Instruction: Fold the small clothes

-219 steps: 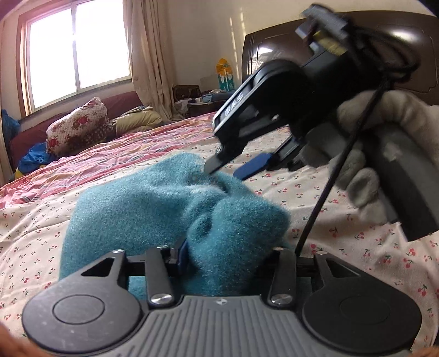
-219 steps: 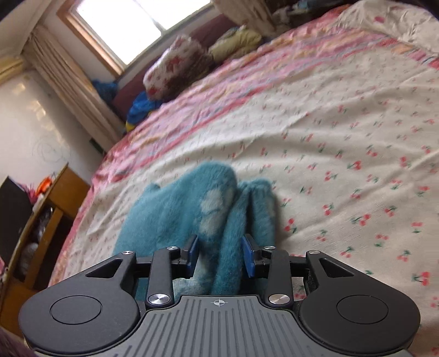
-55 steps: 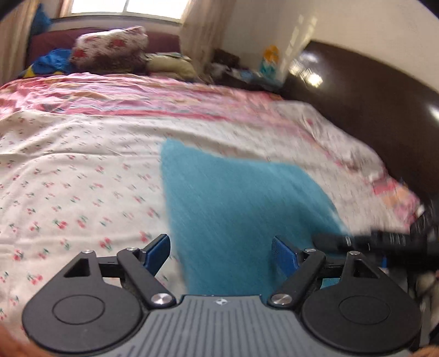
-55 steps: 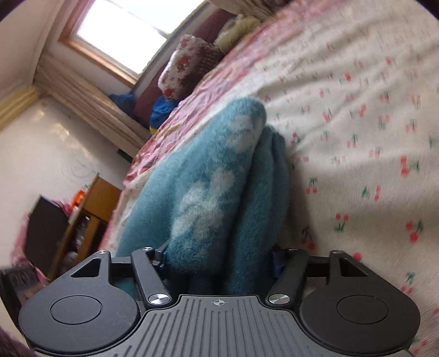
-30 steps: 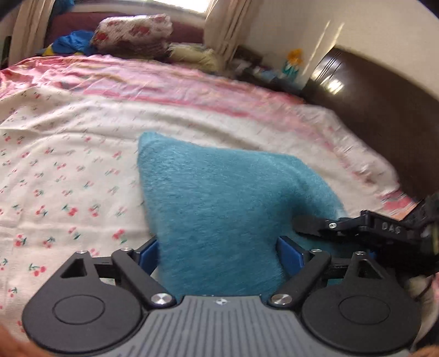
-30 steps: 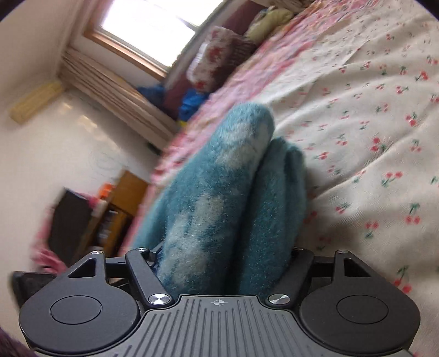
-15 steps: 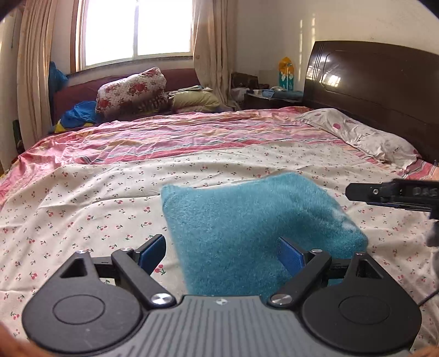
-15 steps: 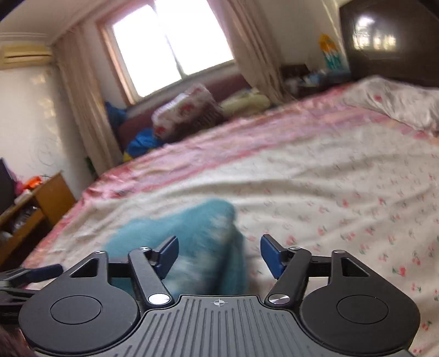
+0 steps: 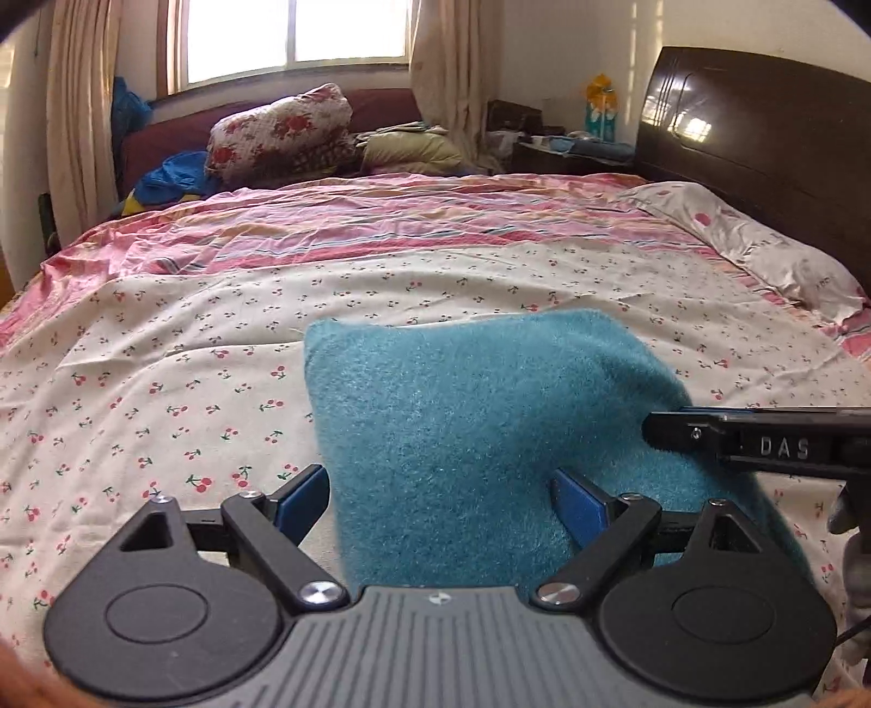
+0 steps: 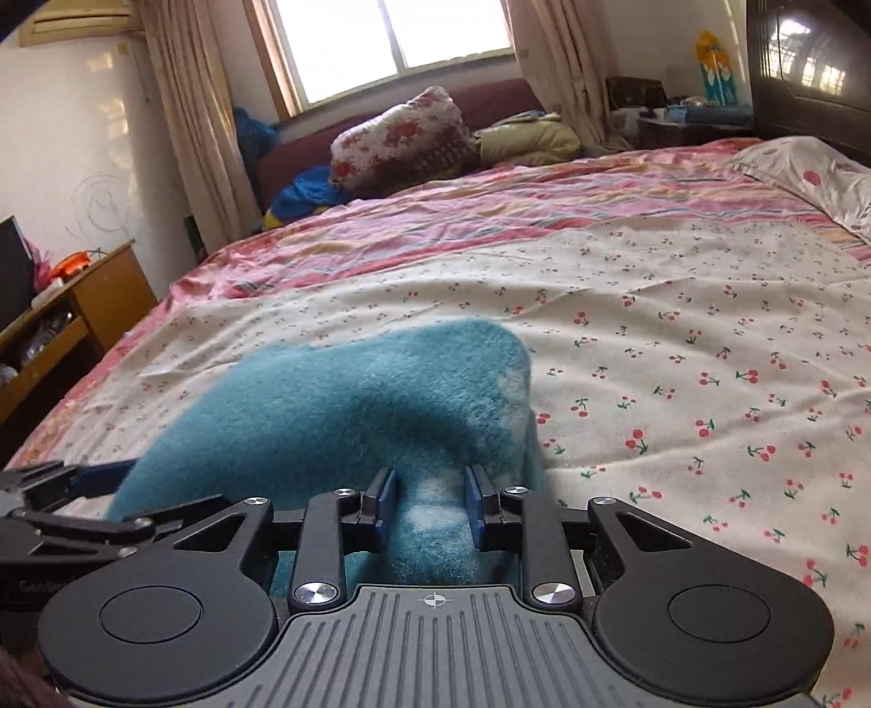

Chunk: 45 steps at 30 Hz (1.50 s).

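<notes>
Right gripper (image 10: pixel 430 498) closing onto teal garment (image 10: pixel 348 403), previously wide.

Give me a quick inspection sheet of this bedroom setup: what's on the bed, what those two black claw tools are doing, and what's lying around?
Surface: cherry-print bedsheet, wrinkled.
Job's things: fuzzy teal knit garment lying on the sheet.
Clutter: floral bundle and blue cloth beyond the bed; wooden cabinet.
Grippers: left gripper open, garment between its fingers; right gripper closing, a fold of the garment between its pads.
Cables: nothing seen clearly.
Surroundings: bright window, curtains, dark wooden headboard.
</notes>
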Each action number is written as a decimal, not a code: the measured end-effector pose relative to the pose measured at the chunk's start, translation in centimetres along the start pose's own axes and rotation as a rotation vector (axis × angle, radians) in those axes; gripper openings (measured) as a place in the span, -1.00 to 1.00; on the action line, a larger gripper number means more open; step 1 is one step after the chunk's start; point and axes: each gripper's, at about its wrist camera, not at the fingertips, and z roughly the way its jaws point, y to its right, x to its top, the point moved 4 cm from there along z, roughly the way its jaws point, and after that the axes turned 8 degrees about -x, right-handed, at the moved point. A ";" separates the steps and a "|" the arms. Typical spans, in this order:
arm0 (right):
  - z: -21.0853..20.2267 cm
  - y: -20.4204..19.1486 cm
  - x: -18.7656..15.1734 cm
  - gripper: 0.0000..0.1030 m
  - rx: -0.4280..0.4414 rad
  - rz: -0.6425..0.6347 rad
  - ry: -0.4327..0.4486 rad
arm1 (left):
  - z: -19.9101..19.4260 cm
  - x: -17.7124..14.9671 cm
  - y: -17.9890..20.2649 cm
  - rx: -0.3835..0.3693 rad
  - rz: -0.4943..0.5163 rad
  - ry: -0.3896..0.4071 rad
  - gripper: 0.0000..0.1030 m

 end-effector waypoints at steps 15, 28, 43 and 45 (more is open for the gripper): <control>-7.5 -1.7 -1.9 -0.37 -0.037 -0.033 0.050 | -3.3 -1.6 0.4 0.061 0.008 -0.036 0.82; -6.7 -2.0 -3.0 -0.35 -0.125 -0.056 -0.014 | -4.9 -3.0 0.3 0.061 -0.027 -0.071 0.82; -11.0 -2.6 -6.1 -0.26 -0.124 -0.033 -0.031 | -8.2 -6.3 1.1 0.045 -0.091 -0.068 0.88; -11.5 -2.6 -6.9 -0.26 -0.128 -0.032 -0.039 | -8.5 -7.1 1.1 0.055 -0.095 -0.081 0.90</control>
